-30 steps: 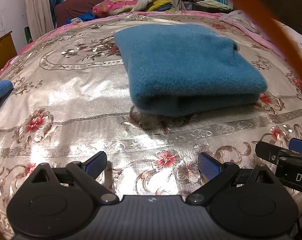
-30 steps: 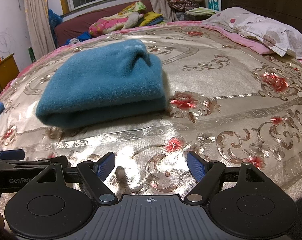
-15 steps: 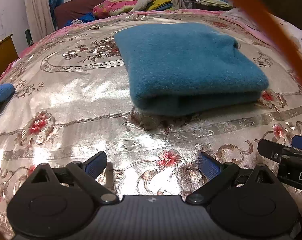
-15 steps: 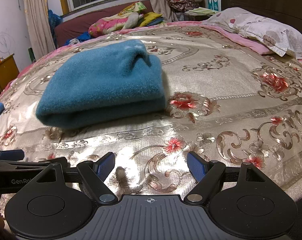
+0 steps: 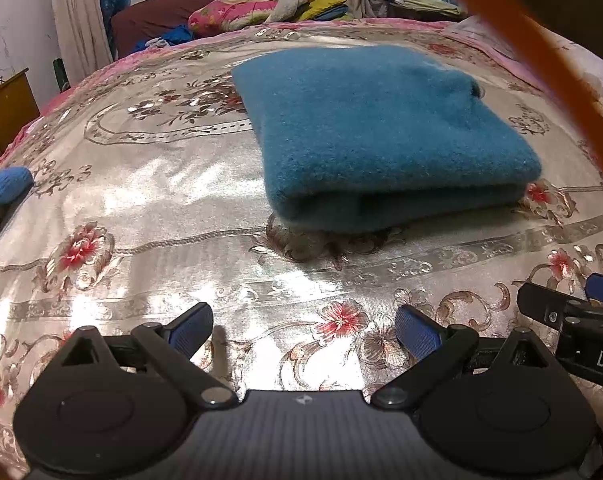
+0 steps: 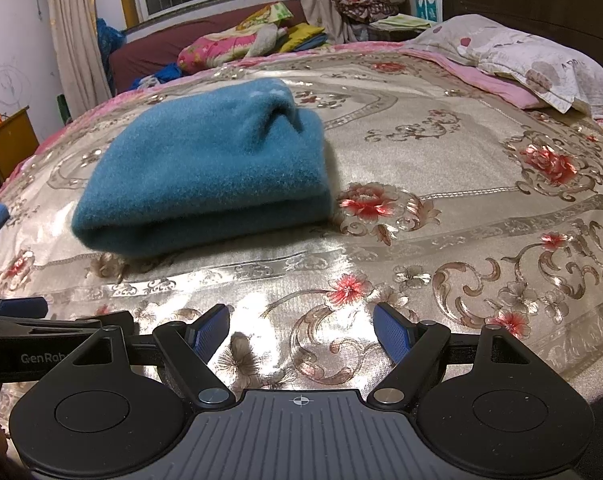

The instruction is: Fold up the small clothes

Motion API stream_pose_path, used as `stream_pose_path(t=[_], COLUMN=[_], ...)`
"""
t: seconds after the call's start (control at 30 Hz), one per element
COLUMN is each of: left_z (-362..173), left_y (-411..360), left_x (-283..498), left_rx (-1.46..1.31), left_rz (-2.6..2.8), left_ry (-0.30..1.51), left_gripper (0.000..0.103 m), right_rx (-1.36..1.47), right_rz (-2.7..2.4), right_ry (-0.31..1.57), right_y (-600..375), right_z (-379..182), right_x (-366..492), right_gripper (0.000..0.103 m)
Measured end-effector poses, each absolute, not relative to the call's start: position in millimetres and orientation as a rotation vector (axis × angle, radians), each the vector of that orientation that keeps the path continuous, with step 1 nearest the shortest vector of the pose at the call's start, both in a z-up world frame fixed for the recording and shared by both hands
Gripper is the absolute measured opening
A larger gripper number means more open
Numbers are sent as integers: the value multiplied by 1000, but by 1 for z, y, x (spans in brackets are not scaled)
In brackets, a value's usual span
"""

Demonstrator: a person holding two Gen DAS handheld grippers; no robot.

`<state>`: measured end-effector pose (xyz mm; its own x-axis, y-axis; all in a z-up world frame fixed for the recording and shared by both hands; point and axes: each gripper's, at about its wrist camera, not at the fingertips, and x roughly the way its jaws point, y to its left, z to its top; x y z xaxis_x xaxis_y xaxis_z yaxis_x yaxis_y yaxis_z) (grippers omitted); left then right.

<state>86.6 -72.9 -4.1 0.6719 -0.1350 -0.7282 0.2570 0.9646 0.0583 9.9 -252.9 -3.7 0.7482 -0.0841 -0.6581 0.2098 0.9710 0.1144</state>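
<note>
A teal fleece garment [image 5: 381, 132] lies folded into a thick rectangle on the shiny flowered bedspread [image 5: 141, 200]; its folded edge faces me. The right wrist view shows the same garment [image 6: 205, 176] to the left of centre. My left gripper [image 5: 303, 330] hovers over the bedspread short of the garment, open, with nothing between its blue pads. My right gripper [image 6: 301, 330] is open too and empty, a little to the right of the garment's near edge. Each gripper's tip shows at the side of the other's view.
A pillow [image 6: 533, 60] lies at the bed's right side. Piled bedding [image 6: 237, 44] sits on a dark sofa beyond the bed. A wooden cabinet [image 6: 5, 140] stands at the left. An orange strap [image 5: 541, 60] crosses the left view's upper right. A blue item [image 5: 1, 188] lies at the left edge.
</note>
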Motion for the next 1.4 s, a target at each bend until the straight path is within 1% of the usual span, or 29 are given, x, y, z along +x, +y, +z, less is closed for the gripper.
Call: stream_pose_path(t=[0.43, 1.4], left_z=[2, -3], left_y=[-75, -72], left_x=[84, 89], left_rx=[183, 161], left_rz=[-207, -205], left_ry=[770, 811], left_gripper=[103, 103], right_rx=[184, 183], right_rz=[-161, -161], right_ry=[709, 711], right_y=[-252, -252], right_z=[-4, -4], right_x=[10, 10], right_gripper=[81, 81])
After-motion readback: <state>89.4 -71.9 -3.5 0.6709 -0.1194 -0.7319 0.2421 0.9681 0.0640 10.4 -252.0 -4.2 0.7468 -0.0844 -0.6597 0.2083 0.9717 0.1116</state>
